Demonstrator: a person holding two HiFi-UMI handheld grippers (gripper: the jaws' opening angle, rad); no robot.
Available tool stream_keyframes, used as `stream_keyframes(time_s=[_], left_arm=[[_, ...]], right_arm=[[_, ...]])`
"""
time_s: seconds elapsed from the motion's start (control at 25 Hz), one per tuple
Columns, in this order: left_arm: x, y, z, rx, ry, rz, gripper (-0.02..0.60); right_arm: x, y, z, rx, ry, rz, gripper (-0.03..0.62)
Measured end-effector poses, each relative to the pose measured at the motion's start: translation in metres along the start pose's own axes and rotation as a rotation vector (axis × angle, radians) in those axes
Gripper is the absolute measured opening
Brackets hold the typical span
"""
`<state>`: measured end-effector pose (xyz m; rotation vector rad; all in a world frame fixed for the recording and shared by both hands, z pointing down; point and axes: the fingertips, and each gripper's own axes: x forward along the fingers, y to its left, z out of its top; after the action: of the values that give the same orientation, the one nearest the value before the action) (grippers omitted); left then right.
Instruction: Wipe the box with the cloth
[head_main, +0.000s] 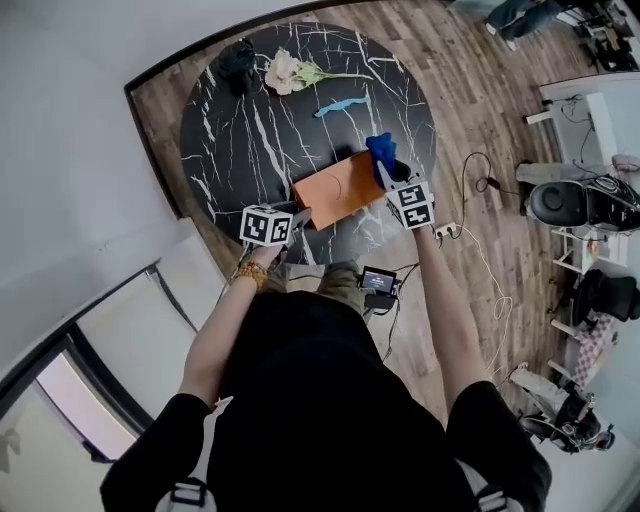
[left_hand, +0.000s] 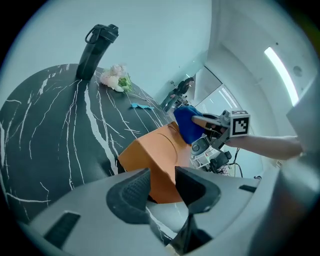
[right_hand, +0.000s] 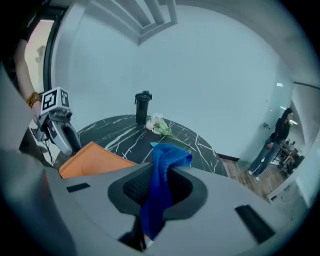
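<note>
Orange box at the tabletop's near edge was clamped steady by the left gripper — the right gripper pinched the cloth for wiping.

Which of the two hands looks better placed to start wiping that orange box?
Right. The right tongs are shut on the blue cloth, by the orange box's far edge. The left tongs grip the box's near corner, apparently steadying it, and carry no cloth.
</note>
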<state>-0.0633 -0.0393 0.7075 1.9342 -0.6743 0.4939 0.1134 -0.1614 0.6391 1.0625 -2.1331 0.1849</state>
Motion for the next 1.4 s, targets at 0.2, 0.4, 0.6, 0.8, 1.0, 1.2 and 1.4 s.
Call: stream_keyframes(time_s=[0.2, 0.4, 0.6, 0.8, 1.0, 1.2, 1.4], left_arm=[[0.004, -0.003, -0.004, 0.003, 0.018, 0.007, 0.156], [0.006, -0.004, -0.007, 0.006, 0.032, 0.009, 0.156], [0.01, -0.003, -0.009, -0.027, 0.023, -0.008, 0.156], [0.012, -0.004, -0.01, -0.03, 0.023, -0.012, 0.158], [0.007, -0.001, -0.009, -0.024, 0.02, -0.008, 0.158], [-0.001, 0.007, -0.008, -0.038, 0.004, 0.009, 0.158], [-0.009, 0.013, -0.005, -0.05, -0.022, 0.015, 0.158]], right_arm=[[0.013, 0.0, -0.043, -0.137, 0.169, -0.035, 0.04], [0.024, 0.013, -0.049, -0.139, 0.165, -0.071, 0.04], [0.027, 0.038, -0.05, -0.084, 0.16, -0.01, 0.04], [0.032, 0.08, -0.045, 0.002, 0.147, 0.058, 0.04], [0.032, 0.107, -0.035, 0.084, 0.122, 0.049, 0.04], [0.029, 0.141, -0.031, 0.073, 0.141, 0.111, 0.032], [0.032, 0.183, -0.022, 0.089, 0.12, 0.203, 0.031]])
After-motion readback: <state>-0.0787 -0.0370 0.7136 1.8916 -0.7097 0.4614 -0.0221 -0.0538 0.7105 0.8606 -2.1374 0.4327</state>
